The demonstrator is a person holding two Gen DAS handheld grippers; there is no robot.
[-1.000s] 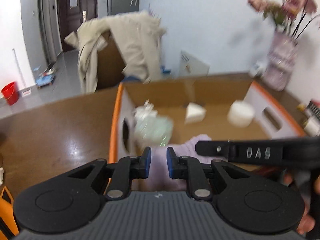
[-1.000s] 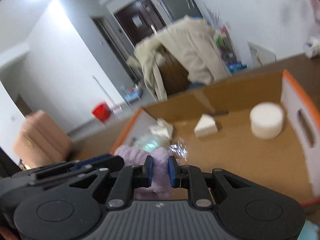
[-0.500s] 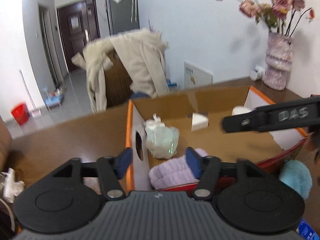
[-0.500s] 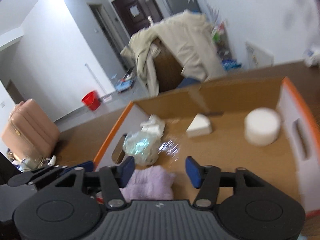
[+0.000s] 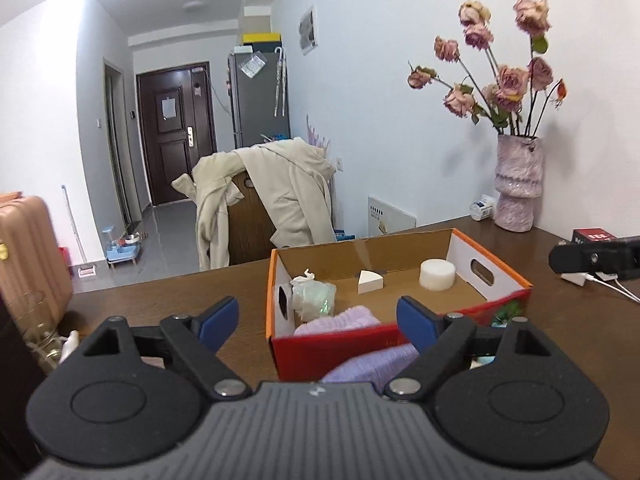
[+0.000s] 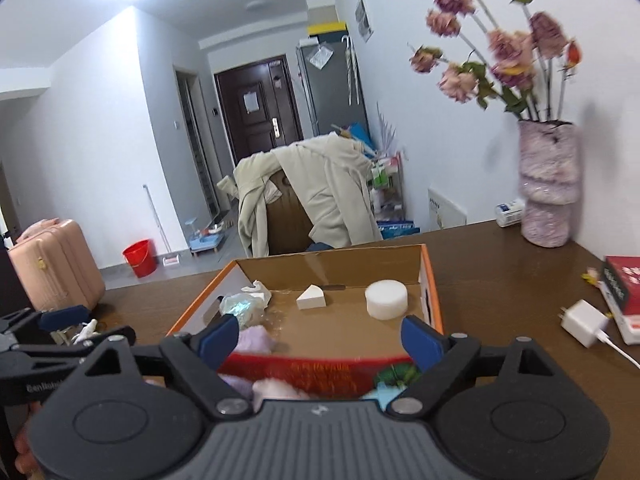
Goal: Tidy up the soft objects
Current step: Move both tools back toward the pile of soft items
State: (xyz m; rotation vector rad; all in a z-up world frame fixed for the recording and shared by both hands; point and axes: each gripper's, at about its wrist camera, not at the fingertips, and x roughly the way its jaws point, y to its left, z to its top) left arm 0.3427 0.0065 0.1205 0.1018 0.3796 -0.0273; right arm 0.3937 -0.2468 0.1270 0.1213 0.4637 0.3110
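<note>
Inside the cardboard box [image 5: 496, 258] lie four soft things — one purple cloth [image 5: 336, 319] among them — both tongs [image 5: 316, 322] [image 6: 320, 334] spread, empty.

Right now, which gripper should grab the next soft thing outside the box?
Probably left. The left gripper is open right over a purple soft thing in front of the box. The right gripper is open too.

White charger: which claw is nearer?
Right. The right claw hangs before the box, white charger just to its right; the left claw is farther left, facing the box's left half.
</note>
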